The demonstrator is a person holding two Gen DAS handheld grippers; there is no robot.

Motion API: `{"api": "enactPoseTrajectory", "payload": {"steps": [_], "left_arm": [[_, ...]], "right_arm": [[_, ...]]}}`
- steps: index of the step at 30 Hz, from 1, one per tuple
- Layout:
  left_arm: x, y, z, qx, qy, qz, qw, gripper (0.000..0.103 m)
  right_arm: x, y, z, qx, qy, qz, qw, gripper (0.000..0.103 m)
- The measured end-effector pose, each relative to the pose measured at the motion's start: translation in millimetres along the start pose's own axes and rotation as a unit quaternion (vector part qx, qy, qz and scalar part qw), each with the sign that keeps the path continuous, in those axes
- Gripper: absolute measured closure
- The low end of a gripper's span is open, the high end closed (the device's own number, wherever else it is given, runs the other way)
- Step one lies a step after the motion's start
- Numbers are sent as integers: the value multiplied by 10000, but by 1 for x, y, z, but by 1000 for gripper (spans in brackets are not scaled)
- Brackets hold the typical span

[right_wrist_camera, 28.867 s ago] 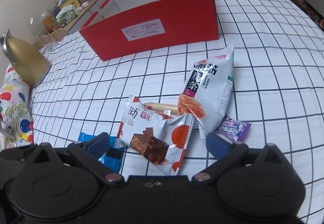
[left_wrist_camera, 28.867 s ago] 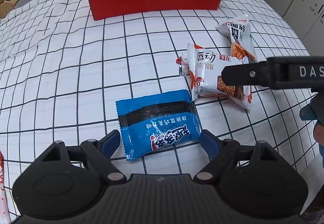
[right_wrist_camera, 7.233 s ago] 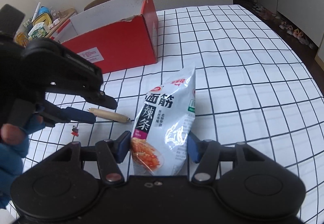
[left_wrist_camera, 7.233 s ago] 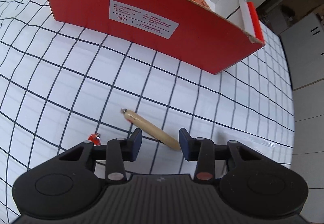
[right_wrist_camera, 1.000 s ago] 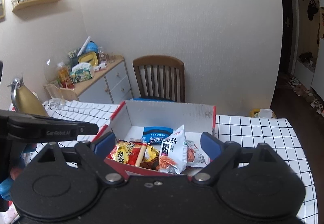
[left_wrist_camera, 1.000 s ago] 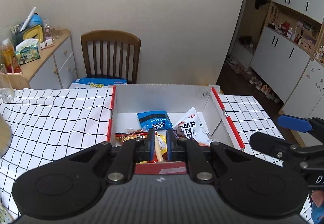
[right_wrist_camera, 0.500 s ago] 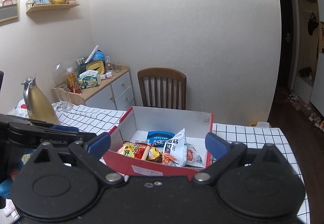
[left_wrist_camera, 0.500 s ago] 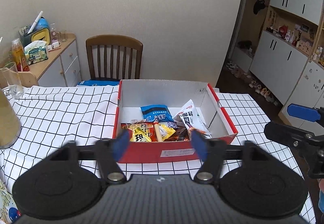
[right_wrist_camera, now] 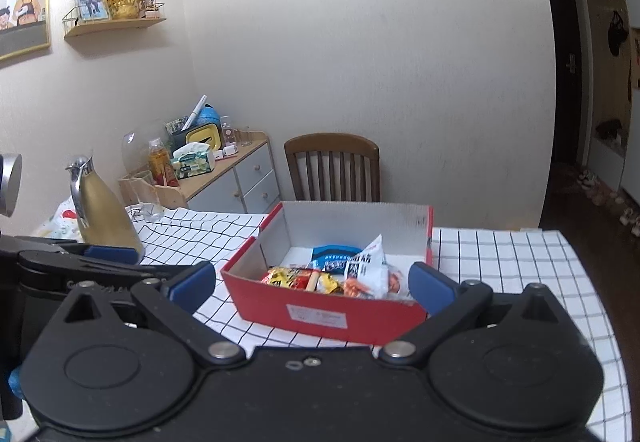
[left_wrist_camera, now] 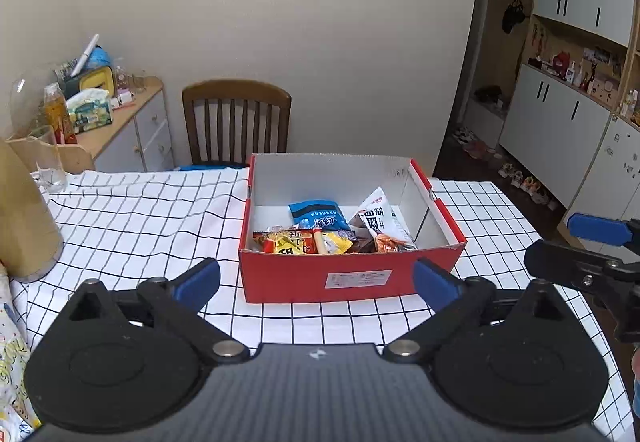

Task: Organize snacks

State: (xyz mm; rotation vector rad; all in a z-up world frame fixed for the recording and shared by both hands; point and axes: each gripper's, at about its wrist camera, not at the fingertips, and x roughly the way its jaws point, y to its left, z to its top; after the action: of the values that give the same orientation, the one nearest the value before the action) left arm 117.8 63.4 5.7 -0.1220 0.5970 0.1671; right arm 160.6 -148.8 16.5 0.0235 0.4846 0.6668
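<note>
With your left gripper [left_wrist_camera: 316, 282] opening on nothing, your right gripper [right_wrist_camera: 312, 282] spread and empty, and the snacks [left_wrist_camera: 332, 232] all in the red box [left_wrist_camera: 352, 278], nudging that box could tip the 1 upright packet [right_wrist_camera: 366, 266].

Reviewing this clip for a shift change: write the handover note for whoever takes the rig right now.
Left gripper: jaws opening, nothing between them. Right gripper: open, empty. Both are back from the red box on the checked tablecloth. Inside it: blue packet, white spicy-strip bag, sausage stick, yellow and red packets. No snack visible on the cloth; task looks done. Left: check the areas out of view.
</note>
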Motion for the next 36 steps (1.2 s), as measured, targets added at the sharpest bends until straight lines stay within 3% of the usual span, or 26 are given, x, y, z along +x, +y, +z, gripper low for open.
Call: {"api": "enactPoseTrajectory", "payload": {"steps": [20, 36], "left_arm": [[-21, -13, -11, 106, -80, 14, 9999, 0], [-20, -14, -10, 94, -140, -24, 9999, 0]], "right_arm": [[-28, -5, -25, 289, -406, -426, 9978, 0], [-25, -4, -25, 404, -232, -590, 9972, 0]]}}
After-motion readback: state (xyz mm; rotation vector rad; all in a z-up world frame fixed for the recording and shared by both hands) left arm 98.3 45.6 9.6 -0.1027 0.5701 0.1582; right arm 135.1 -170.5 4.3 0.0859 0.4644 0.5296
